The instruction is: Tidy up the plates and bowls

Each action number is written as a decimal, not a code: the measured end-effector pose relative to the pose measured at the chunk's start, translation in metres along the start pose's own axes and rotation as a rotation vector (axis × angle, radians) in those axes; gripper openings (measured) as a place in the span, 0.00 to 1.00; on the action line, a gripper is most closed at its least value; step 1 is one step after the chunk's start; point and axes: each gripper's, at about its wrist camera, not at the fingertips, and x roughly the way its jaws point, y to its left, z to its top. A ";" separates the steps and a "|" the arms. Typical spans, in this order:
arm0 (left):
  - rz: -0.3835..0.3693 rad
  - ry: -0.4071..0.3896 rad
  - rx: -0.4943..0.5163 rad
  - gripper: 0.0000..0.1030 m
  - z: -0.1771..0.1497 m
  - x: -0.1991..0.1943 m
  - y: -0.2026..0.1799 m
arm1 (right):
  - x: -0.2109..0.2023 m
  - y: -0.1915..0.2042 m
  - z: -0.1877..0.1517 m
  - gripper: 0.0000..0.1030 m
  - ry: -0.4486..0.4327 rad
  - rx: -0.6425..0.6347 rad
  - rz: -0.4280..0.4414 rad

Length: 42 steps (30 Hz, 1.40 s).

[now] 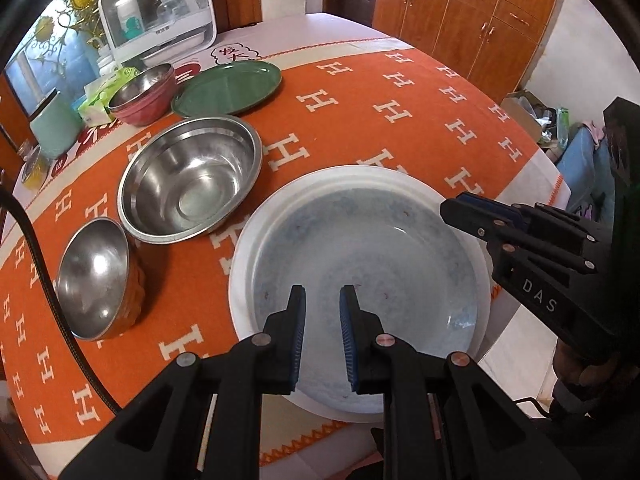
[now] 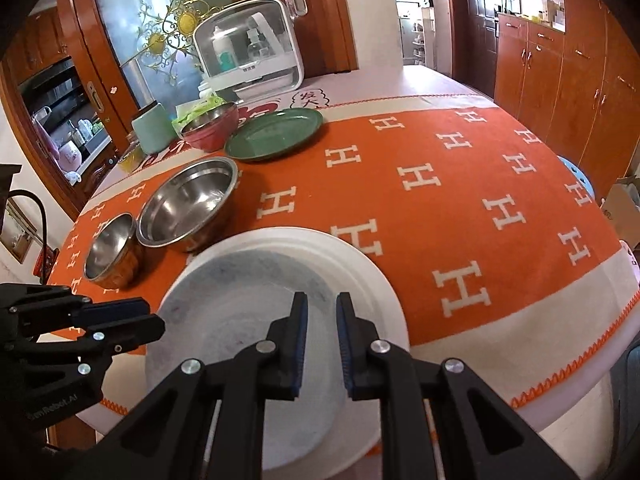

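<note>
The left gripper [image 1: 323,308] points steeply down over the near edge of the table, its two blue-padded fingers drawn in to a narrow gap with nothing between them, poised above the basin of the big white plate [image 1: 360,240]. The right gripper [image 2: 322,316] tilts down too, a little less steeply, jaws likewise pressed nearly together and empty, above the same white plate [image 2: 256,280]. In the left wrist view the right gripper [image 1: 466,210] comes in from three o'clock, its tip over the plate's rim; in the right wrist view the left gripper [image 2: 154,320] enters from nine o'clock at the plate's edge (a hand's fingers show dimly on the handle at the left view's lower right). On the orange cloth [image 1: 360,120], in the left view at ten o'clock from the plate, sits a large steel bowl [image 1: 192,180], with a small steel bowl [image 1: 96,280] just beside it at nine o'clock. Farther back, at eleven o'clock, a green plate [image 1: 228,88] lies beside a red bowl [image 1: 144,94].
</note>
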 end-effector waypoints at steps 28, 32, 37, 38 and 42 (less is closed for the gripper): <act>-0.066 -0.002 -0.055 0.29 0.040 -0.076 0.067 | -0.019 0.035 0.076 0.30 -0.083 0.007 0.042; -0.096 0.043 -0.091 0.34 0.053 -0.078 0.085 | -0.025 0.035 0.096 0.38 -0.099 0.015 0.042; -0.041 0.042 -0.099 0.47 0.075 -0.083 0.100 | -0.034 0.035 0.131 0.46 -0.126 -0.007 0.026; -0.026 0.040 -0.106 0.48 0.080 -0.085 0.104 | -0.034 0.034 0.135 0.47 -0.128 -0.009 0.023; 0.020 0.031 -0.149 0.49 0.106 -0.091 0.123 | -0.038 0.033 0.163 0.60 -0.133 -0.019 -0.003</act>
